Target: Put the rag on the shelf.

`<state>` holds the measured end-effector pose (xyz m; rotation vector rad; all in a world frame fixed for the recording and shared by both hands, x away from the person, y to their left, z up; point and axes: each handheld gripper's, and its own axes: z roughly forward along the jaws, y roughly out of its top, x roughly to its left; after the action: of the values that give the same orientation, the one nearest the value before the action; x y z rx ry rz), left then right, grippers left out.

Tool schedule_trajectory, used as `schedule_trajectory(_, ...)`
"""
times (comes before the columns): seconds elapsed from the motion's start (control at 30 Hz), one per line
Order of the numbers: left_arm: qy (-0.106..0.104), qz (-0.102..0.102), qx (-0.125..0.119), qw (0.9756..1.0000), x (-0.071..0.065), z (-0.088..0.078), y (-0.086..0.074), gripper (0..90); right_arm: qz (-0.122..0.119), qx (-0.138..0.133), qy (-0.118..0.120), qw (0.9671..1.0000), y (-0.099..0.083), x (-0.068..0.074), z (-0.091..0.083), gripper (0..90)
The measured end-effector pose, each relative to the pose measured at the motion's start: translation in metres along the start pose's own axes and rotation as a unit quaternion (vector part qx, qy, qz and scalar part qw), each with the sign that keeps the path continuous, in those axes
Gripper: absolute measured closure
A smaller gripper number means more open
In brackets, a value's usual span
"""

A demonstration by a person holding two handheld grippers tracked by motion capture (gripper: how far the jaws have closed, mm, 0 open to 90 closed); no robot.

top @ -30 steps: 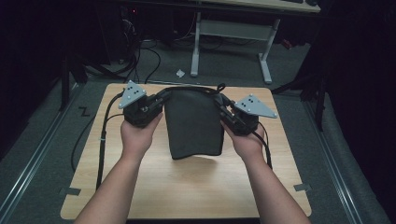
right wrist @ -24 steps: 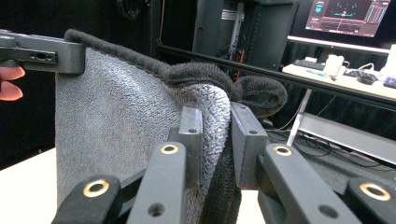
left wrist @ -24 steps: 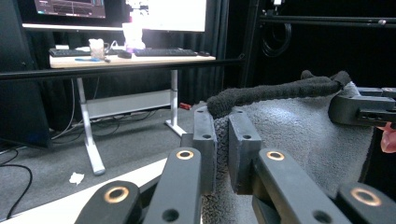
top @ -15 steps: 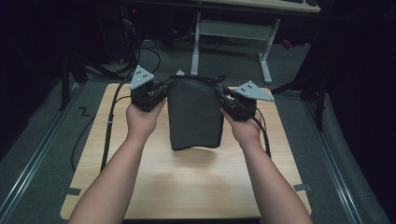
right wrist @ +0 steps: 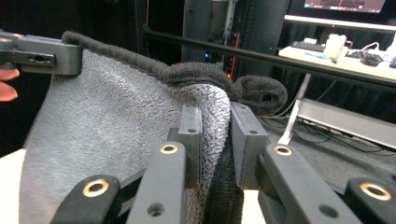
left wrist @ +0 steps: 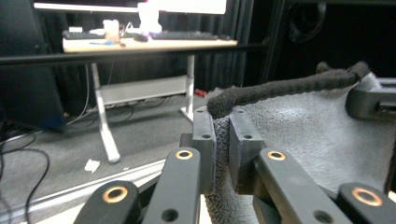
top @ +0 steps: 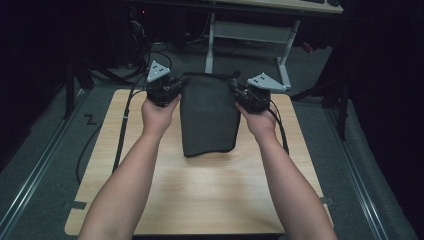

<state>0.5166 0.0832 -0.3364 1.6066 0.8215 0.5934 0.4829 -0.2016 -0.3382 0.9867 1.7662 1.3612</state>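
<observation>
Bare forearms, no sleeves. Left gripper (top: 175, 86) and right gripper (top: 239, 92): black bodies, grey triangular plates, brass-ringed pivots, black cables.

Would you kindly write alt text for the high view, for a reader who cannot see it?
Two hand-held grippers, left and right, each pinch a far corner of a dark grey towel, which is stretched between them and drapes onto a light wooden table. The person's forearms enter from below.

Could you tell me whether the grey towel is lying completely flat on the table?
No: both grippers, left gripper and right gripper, hold the towel up by its far corners, so it hangs above the table.
</observation>
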Motion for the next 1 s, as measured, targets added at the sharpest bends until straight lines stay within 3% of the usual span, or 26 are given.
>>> schedule_trajectory(0.4, 0.012, 0.002, 0.005, 0.9999, 0.005, 0.011, 0.004, 82.4, -0.006, 0.004, -0.001, 1.0, 0.006, -0.007, 0.01, 76.7)
schedule_trajectory(0.67, 0.009, -0.011, 0.049, 0.9987, 0.009, 0.026, -0.019, 82.4, 0.002, 0.041, 0.004, 0.9991, -0.013, -0.014, 0.023, 76.4)
schedule_trajectory(0.77, 0.005, -0.004, 0.073, 0.9973, 0.009, 0.031, -0.029, 84.1, 0.005, 0.055, 0.006, 0.9985, -0.022, -0.018, 0.026, 75.6)
schedule_trajectory(1.0, -0.014, -0.024, 0.101, 0.9945, 0.013, 0.037, -0.055, 84.7, 0.006, 0.07, 0.018, 0.9974, -0.039, -0.021, 0.027, 77.1)
